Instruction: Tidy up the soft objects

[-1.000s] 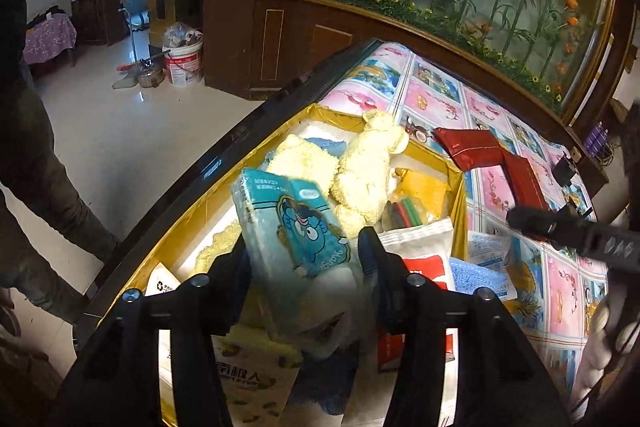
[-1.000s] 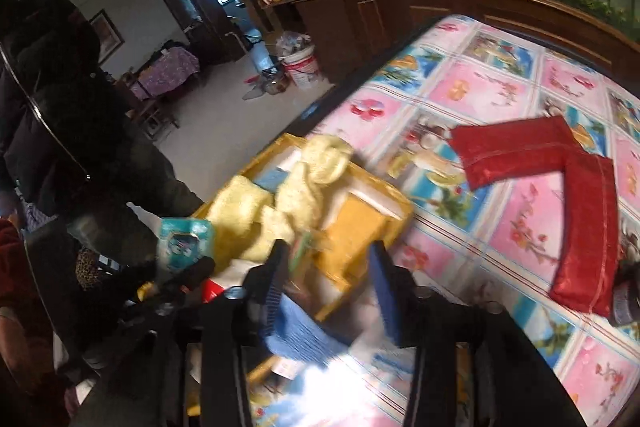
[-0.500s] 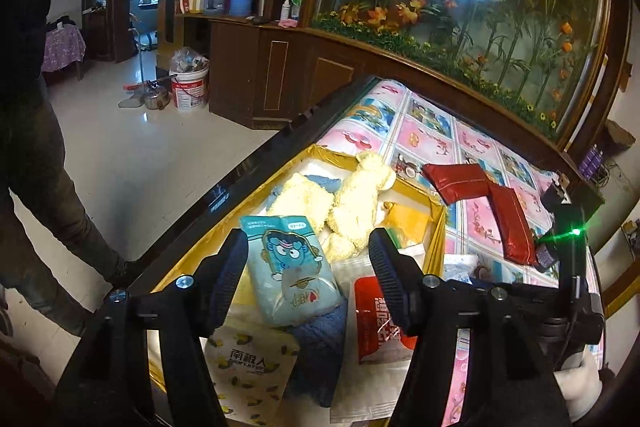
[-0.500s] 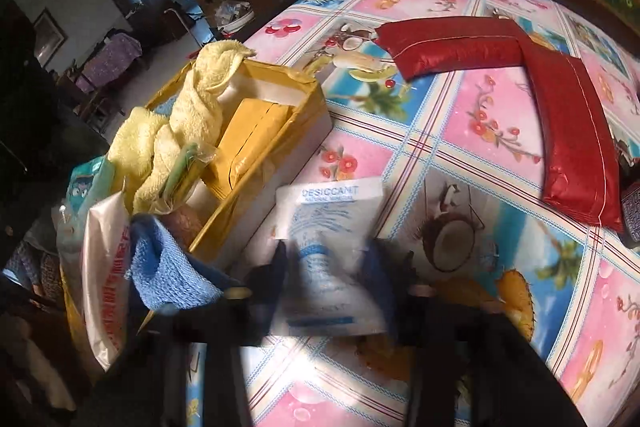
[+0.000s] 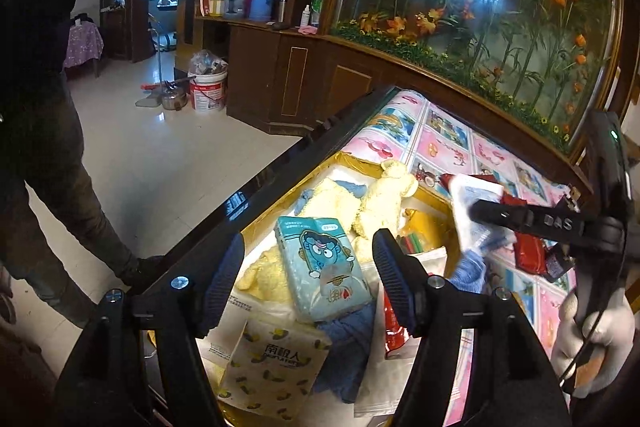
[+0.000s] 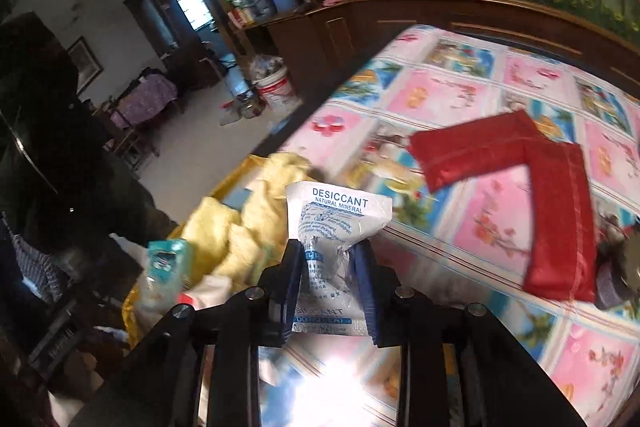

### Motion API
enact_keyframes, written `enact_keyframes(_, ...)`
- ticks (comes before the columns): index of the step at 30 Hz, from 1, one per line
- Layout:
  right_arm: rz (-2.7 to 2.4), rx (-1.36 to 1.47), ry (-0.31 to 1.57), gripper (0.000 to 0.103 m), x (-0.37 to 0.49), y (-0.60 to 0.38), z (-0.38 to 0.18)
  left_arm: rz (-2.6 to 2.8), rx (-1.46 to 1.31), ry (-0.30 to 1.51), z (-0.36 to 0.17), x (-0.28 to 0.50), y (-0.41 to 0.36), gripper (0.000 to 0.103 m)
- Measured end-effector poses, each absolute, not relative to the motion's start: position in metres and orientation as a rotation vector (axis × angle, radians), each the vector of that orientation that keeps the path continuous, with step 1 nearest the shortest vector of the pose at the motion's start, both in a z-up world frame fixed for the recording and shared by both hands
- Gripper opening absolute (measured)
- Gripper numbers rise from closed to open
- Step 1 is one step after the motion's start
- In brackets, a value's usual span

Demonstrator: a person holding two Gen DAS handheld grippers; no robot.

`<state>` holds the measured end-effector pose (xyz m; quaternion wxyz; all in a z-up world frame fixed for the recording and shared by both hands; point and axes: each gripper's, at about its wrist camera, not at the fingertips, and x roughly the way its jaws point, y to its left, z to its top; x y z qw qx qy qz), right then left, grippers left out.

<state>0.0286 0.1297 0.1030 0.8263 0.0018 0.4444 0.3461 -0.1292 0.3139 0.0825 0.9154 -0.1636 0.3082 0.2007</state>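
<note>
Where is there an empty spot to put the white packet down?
The desiccant packet is in the right gripper. Bare tablecloth lies beyond the red pouches, toward the wooden cabinet, and between them and the yellow box. The box is crowded with towels and packs.

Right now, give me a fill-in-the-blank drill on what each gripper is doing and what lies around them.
1. The right gripper is shut on a white pouch printed with the word ____.
2. The left gripper stands ____ above the blue tissue pack, gripping nothing.
3. The two pouches lying on the patterned tablecloth are ____ in colour.
4. The tissue pack lies in a ____ box among plush cloths.

Missing words: desiccant; open; red; yellow
</note>
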Motion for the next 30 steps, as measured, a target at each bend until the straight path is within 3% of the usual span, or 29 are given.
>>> enact_keyframes(3, 0.788, -0.016, 0.982, 0.028, 0.035, 0.162, 0.097, 0.43, -0.307, 0.643, 0.08, -0.127, 0.311, 0.071)
enact_keyframes(8, 0.811, -0.082, 1.047, 0.029, 0.039, 0.206, 0.069, 0.454, -0.273, 0.655, 0.077, -0.123, 0.307, 0.072)
enact_keyframes(13, 0.805, -0.151, 1.06, 0.033, 0.038, 0.223, 0.057, 0.536, -0.21, 0.641, 0.079, -0.124, 0.303, 0.081)
enact_keyframes(14, 0.801, -0.157, 1.043, 0.035, 0.036, 0.222, 0.061, 0.552, -0.204, 0.637, 0.08, -0.125, 0.303, 0.082)
enact_keyframes(16, 0.812, -0.16, 1.002, 0.053, 0.029, 0.218, 0.071, 0.578, -0.197, 0.634, 0.081, -0.127, 0.303, 0.083)
enact_keyframes(19, 0.815, -0.168, 0.914, 0.065, 0.015, 0.208, 0.094, 0.592, -0.186, 0.646, 0.082, -0.127, 0.302, 0.083)
enact_keyframes(30, 0.783, -0.16, 0.814, 0.07, -0.026, 0.156, 0.118, 0.593, -0.161, 0.646, 0.091, -0.136, 0.285, 0.083)
